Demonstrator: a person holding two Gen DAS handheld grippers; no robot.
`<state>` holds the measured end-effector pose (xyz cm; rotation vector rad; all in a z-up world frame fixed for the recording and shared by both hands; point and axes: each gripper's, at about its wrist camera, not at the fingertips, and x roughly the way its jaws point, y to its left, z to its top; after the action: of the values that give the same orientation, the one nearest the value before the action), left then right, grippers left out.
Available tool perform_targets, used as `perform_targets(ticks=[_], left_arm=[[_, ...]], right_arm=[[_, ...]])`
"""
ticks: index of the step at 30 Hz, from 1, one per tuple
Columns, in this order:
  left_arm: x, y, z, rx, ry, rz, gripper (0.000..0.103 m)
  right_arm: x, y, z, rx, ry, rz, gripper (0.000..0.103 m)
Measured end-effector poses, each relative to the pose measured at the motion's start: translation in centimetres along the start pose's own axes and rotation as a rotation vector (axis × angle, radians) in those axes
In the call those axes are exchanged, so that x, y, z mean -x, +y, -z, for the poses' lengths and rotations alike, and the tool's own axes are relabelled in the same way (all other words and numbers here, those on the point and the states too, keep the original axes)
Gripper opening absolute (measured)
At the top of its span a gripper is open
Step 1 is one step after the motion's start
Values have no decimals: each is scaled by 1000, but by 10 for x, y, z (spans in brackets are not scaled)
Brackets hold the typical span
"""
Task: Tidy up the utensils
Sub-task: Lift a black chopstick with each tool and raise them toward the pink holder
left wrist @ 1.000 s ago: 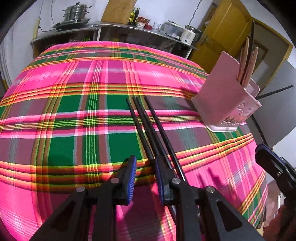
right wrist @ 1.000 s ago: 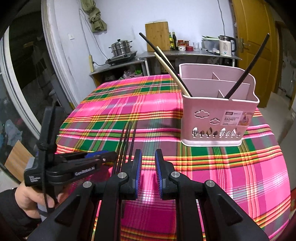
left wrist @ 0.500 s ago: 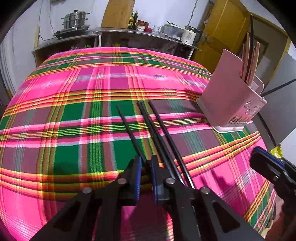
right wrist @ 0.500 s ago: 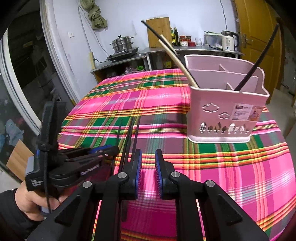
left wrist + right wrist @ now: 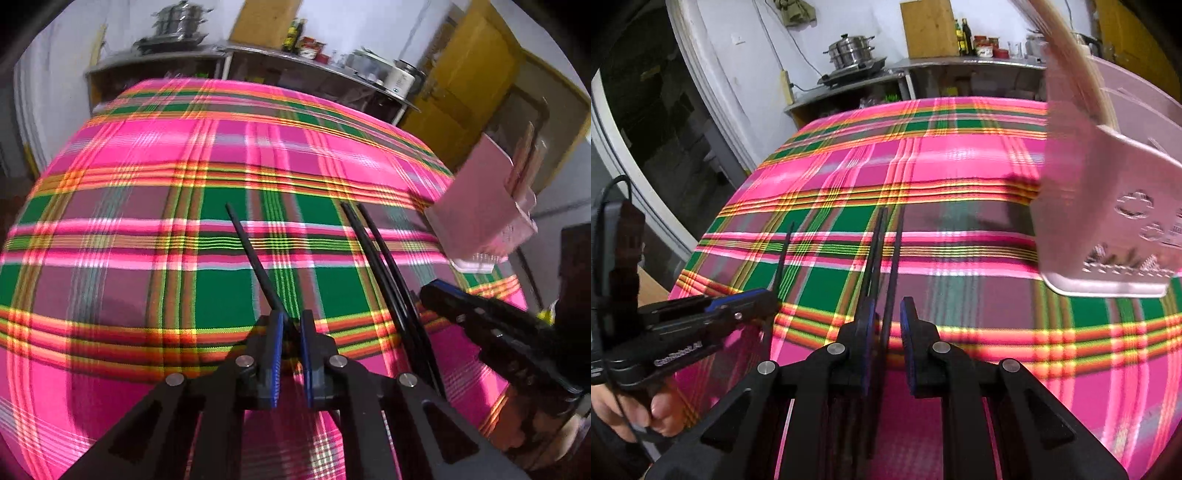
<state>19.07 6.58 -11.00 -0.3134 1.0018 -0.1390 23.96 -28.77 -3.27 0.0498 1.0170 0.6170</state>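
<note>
The left gripper pinches one thin black chopstick just over the cloth, the right gripper stands narrow around two more chopsticks without clamping them, and beyond, the pink holder already has several, so part remains.

table under pink-green plaid cloth, 2 black chopsticks lying side by side, pink utensil basket standing near the edge

Pink caddy blurred, edge-cropped; its contents perhaps chopsticks.
</note>
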Motion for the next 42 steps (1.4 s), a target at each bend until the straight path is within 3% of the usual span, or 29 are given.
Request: perform_targets(ticks=[7, 15, 18, 23, 29, 42], left_arm=[[-10, -1, -11, 52, -2, -16, 10], [-18, -10, -19, 2, -17, -62, 11], [-20, -16, -21, -32, -19, -86, 11], [-21, -19, -23, -52, -2, -84, 7], [-3, -21, -23, -49, -26, -34, 5], [84, -53, -34, -120, -171, 72, 5]], right_arm=[[-23, -2, -9, -4, 39, 27, 15], [-34, 4, -22, 21, 54, 61, 14], [-37, 5, -26, 41, 62, 85, 7], [-37, 3, -32, 16, 78, 59, 6], [-11, 7, -24, 13, 36, 34, 5], [79, 17, -31, 29, -133, 12, 5]])
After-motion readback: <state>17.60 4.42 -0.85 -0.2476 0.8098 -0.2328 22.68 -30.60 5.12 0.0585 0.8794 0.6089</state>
